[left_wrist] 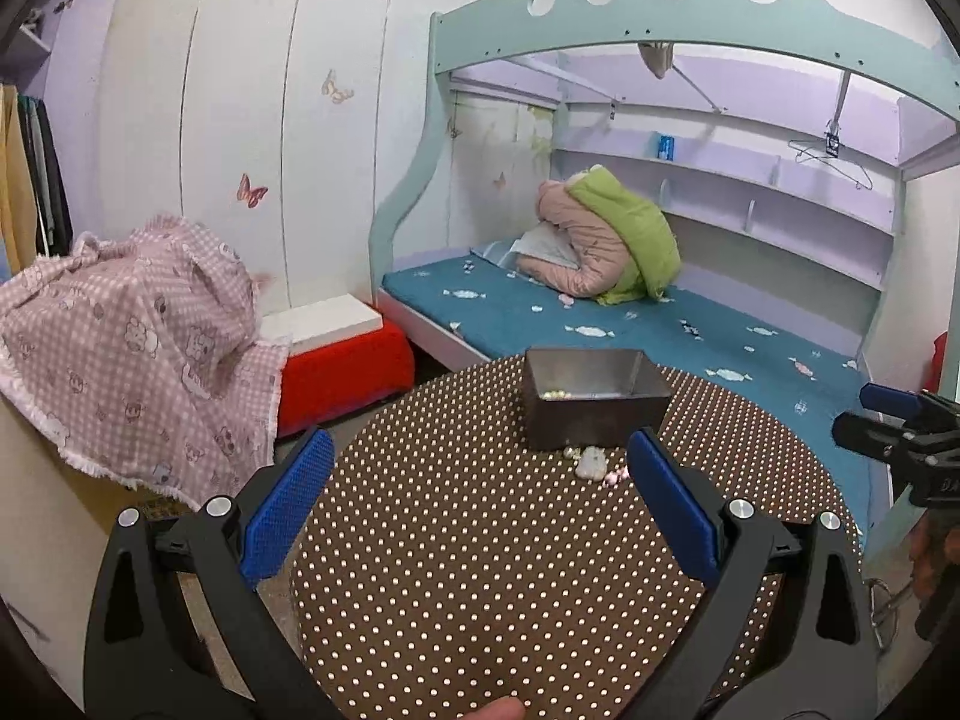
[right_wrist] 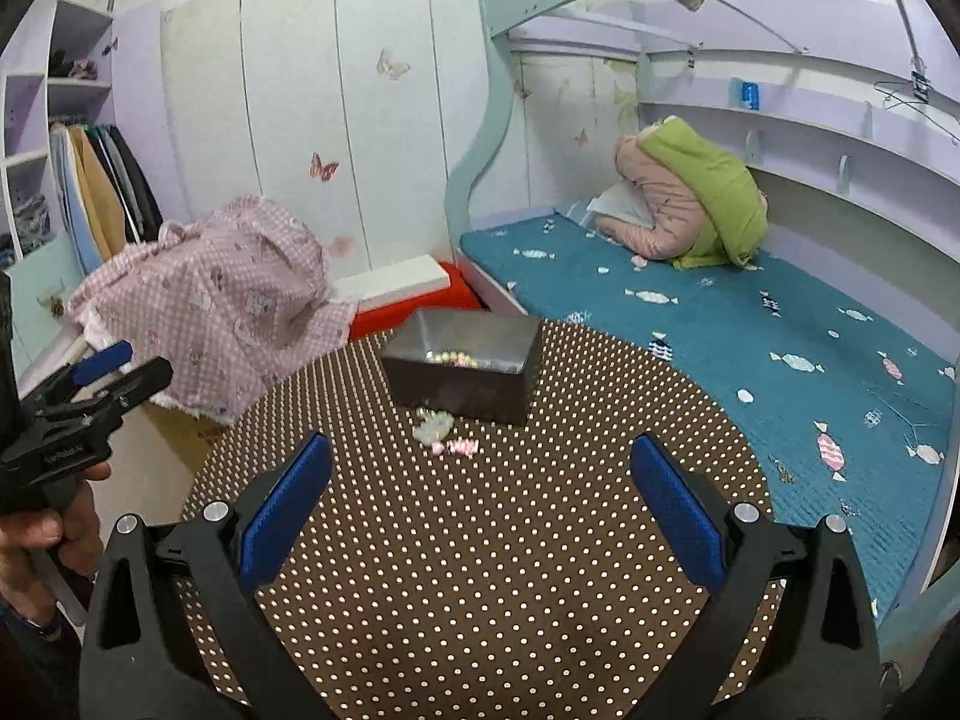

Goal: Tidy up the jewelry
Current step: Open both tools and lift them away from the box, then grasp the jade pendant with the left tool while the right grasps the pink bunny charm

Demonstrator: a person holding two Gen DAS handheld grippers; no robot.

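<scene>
So, left gripper [left_wrist: 480, 498]: jaws wide apart, nothing held, hovering over the near table.
right gripper [right_wrist: 480, 504]: same, spread and empty.
table [right_wrist: 510, 570]: round, dotted cloth, bare near the grippers.
loose jewelry [right_wrist: 441, 432]: small pale and pink pieces on the cloth, just in front of the box, not yet put away.
box [right_wrist: 462, 384]: open metal tin, some beads already inside.
progress: partly done, judging by this; the loose pieces are left.

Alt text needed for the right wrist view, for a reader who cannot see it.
The open right gripper hovers over a round polka-dot table, where a metal box holds some beads and a small pile of pale jewelry lies just in front of it. The left gripper shows at the left edge; a blue bed stands behind.
</scene>
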